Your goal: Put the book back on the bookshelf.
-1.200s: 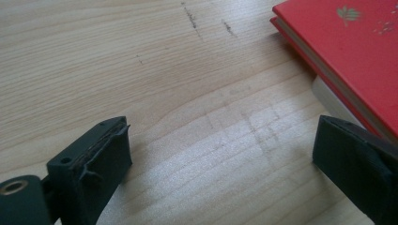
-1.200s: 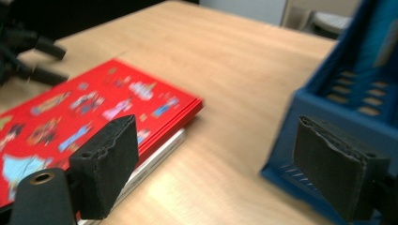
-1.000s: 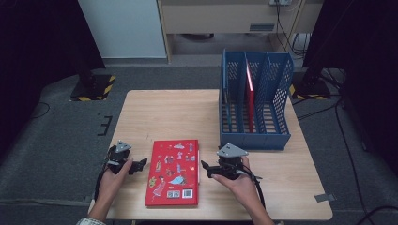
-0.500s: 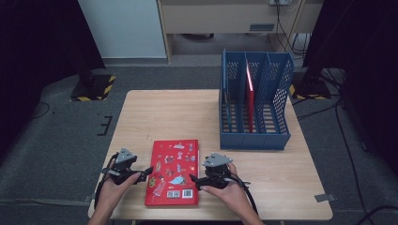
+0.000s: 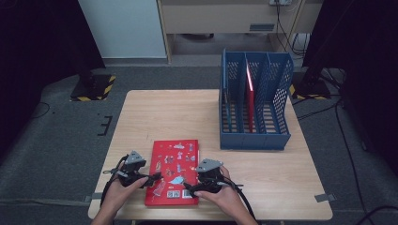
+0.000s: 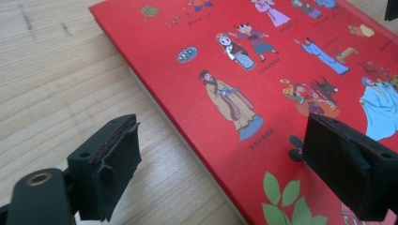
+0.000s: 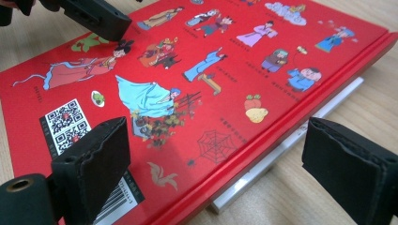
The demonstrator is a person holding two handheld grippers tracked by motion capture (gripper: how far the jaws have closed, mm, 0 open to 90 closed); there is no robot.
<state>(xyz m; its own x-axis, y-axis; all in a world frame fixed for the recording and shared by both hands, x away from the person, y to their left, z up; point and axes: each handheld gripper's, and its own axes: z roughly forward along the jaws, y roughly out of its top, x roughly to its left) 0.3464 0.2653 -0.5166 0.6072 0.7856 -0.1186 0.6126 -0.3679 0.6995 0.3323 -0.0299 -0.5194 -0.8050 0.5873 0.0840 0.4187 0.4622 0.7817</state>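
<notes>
Flat red picture book [image 5: 172, 171] not yet gripped: left gripper [image 5: 151, 179] and right gripper [image 5: 189, 188] both wide open, straddling its edges; lift and filing into blue mesh rack [image 5: 254, 140] remain.

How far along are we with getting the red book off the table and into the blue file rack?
Done: one red book already stands in the blue file rack. In hand: the left gripper and right gripper, both open, straddle opposite edges of the flat red book, neither gripping it. Left: probably clamp it, lift it and slot it into the rack.
</notes>
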